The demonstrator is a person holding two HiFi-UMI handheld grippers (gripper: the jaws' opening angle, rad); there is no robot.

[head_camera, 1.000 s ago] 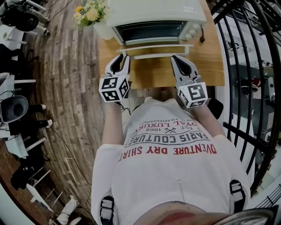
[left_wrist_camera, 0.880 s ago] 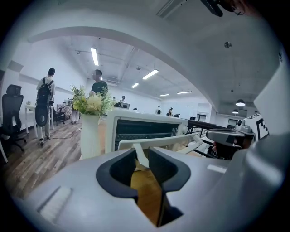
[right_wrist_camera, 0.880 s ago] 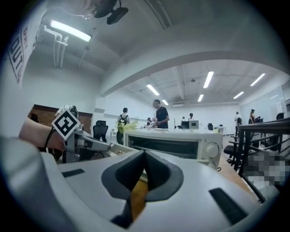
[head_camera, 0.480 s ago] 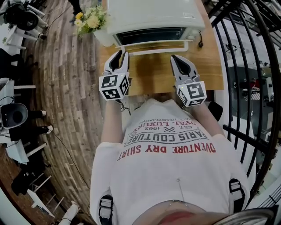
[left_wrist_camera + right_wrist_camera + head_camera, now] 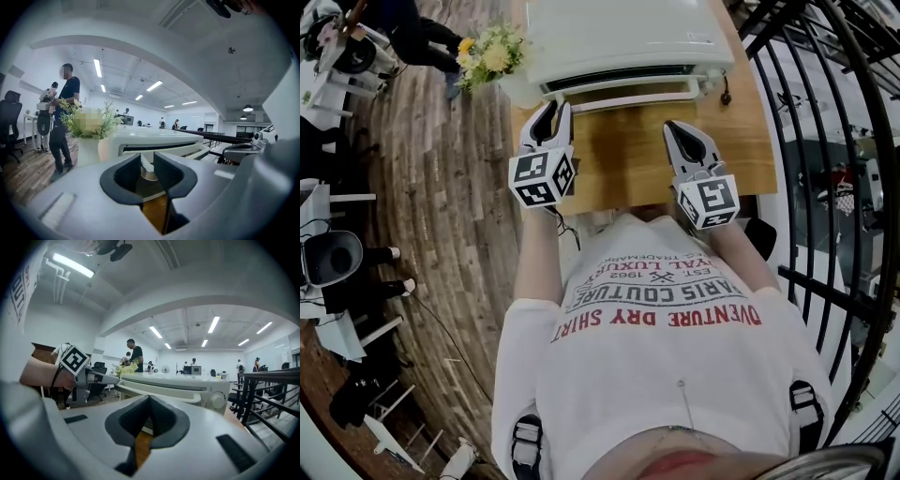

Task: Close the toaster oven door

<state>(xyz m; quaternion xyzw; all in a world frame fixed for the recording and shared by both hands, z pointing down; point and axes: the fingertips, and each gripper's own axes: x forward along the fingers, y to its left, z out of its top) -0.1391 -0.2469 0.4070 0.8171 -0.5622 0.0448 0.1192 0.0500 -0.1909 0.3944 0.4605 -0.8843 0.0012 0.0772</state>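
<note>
Shirt (image 5: 661,375), white with print, fills the lower head view; both forearms reach forward from it.

Left gripper (image 5: 550,111): marker cube (image 5: 542,178) facing up and jaws pointing at the left end of the oven front. In the left gripper view (image 5: 147,159) its jaws stand apart with a narrow gap. Nothing is clamped, and only the white oven front and bare wood show through the gap. The tips lie just beside the left end of the door handle (image 5: 637,99); whether they touch it I cannot tell.

Right gripper (image 5: 677,129): sits lower on the table (image 5: 623,155), apart from the oven. In the right gripper view (image 5: 149,399) its jaws meet at the tips, closed on nothing.

Table is light wood and otherwise bare between the two tools.

Toaster oven (image 5: 623,33): white, at the far edge of the table. Its door (image 5: 623,85) stands nearly upright against the front, with a thin dark strip above it; whether it is fully seated cannot be told. A knob (image 5: 216,400) sits at the right end of the front.

Vase of flowers (image 5: 492,45) stands just left of the oven. Plank floor (image 5: 441,234) lies to the left and a black railing (image 5: 834,122) to the right. Beyond, a person (image 5: 63,117) stands in an office room.
</note>
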